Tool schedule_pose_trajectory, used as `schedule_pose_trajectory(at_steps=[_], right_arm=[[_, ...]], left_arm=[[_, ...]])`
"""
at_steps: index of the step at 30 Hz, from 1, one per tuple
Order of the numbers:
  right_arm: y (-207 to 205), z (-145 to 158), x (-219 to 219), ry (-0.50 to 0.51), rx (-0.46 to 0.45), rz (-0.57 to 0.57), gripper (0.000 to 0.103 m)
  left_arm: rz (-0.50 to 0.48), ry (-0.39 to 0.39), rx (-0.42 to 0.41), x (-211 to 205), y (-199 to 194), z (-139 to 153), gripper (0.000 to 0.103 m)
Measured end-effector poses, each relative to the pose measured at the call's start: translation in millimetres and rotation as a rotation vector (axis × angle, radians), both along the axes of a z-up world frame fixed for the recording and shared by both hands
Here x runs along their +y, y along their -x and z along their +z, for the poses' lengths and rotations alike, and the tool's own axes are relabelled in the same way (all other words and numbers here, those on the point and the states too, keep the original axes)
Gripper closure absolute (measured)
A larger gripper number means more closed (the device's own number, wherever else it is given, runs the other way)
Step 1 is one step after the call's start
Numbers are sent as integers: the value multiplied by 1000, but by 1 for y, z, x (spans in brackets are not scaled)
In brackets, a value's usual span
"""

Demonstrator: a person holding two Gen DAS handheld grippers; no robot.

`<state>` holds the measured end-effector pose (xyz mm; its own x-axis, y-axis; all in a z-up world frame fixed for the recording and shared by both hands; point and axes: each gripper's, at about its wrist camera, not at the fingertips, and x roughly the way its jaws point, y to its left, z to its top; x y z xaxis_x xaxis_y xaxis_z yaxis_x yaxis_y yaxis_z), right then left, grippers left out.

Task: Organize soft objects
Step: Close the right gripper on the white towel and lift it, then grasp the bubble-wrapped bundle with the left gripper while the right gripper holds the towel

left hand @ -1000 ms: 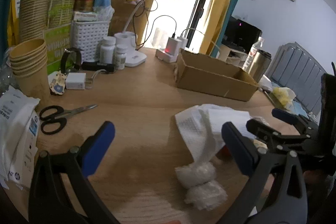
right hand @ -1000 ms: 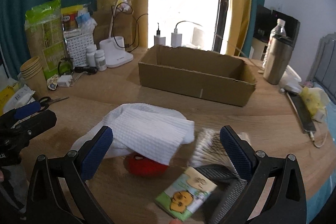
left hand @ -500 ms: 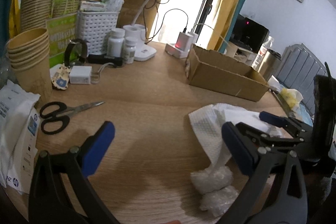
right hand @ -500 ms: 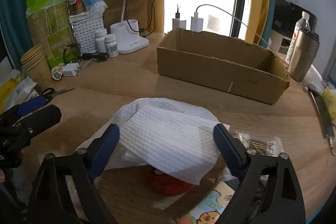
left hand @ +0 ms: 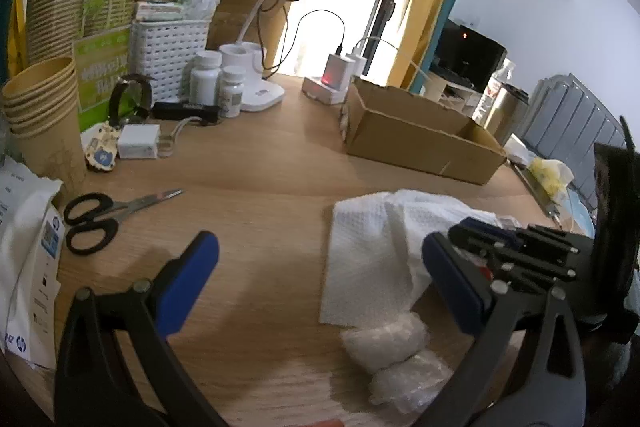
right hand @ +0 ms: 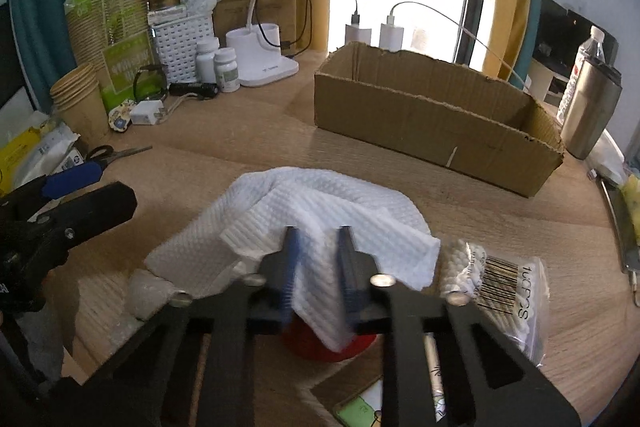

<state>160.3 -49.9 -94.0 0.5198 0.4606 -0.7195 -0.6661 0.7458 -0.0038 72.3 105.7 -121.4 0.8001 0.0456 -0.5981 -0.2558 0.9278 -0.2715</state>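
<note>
A white waffle-textured cloth (right hand: 320, 203) lies bunched on the wooden table, draped over a red object (right hand: 320, 345). My right gripper (right hand: 318, 233) is closing its jaws, and the blue pads pinch a raised fold of the cloth between them. From the left wrist, the cloth (left hand: 372, 247) and the right gripper (left hand: 500, 239) appear at the right. My left gripper (left hand: 318, 243) hangs open above the bare table left of the cloth, holding nothing. Two bubble-wrap bundles (left hand: 392, 347) lie at the cloth's near edge. A bag of cotton swabs (right hand: 496, 287) sits right of the cloth.
An open cardboard box (right hand: 432, 123) stands beyond the cloth. Scissors (left hand: 100, 215), stacked paper cups (left hand: 44, 115), pill bottles (left hand: 206, 75) and a white basket (left hand: 168, 51) crowd the left and back. A steel flask (right hand: 592, 107) stands at the far right.
The right gripper moved forward and down over the cloth, and its jaws went from wide open to pinched on a fold. The left gripper barely moved.
</note>
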Motion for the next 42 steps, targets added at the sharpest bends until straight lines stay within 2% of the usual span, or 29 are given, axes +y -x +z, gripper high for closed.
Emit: schedule_pose_trajectory(at_steps=[5, 18, 28, 32, 37, 39, 40, 41, 42], right_arm=[[5, 9, -8, -36, -35, 8, 98], [5, 40, -53, -117, -117, -65, 98], [25, 55, -99, -167, -172, -120, 98], [29, 48, -103, -163, -156, -111, 98], [22, 27, -84, -120, -84, -66, 98], [20, 21, -76, -105, -65, -48, 94], [20, 18, -72, -95, -54, -39, 83], [19, 15, -68, -85, -41, -28, 67], [19, 12, -64, -79, -28, -17, 60]], left_arm=[[-8, -8, -1, -5, 1, 2, 1], [-48, -37, 1, -31, 8, 7, 1], [-90, -46, 66, -58, 8, -12, 1], [-110, -60, 107, -66, 6, -21, 1], [-116, -69, 109, -66, 7, -25, 3], [-126, -65, 128, -65, 6, -29, 17], [-130, -59, 143, -64, 6, -32, 18], [-134, -57, 155, -64, 4, -34, 22], [-136, -55, 162, -65, 4, -35, 30]])
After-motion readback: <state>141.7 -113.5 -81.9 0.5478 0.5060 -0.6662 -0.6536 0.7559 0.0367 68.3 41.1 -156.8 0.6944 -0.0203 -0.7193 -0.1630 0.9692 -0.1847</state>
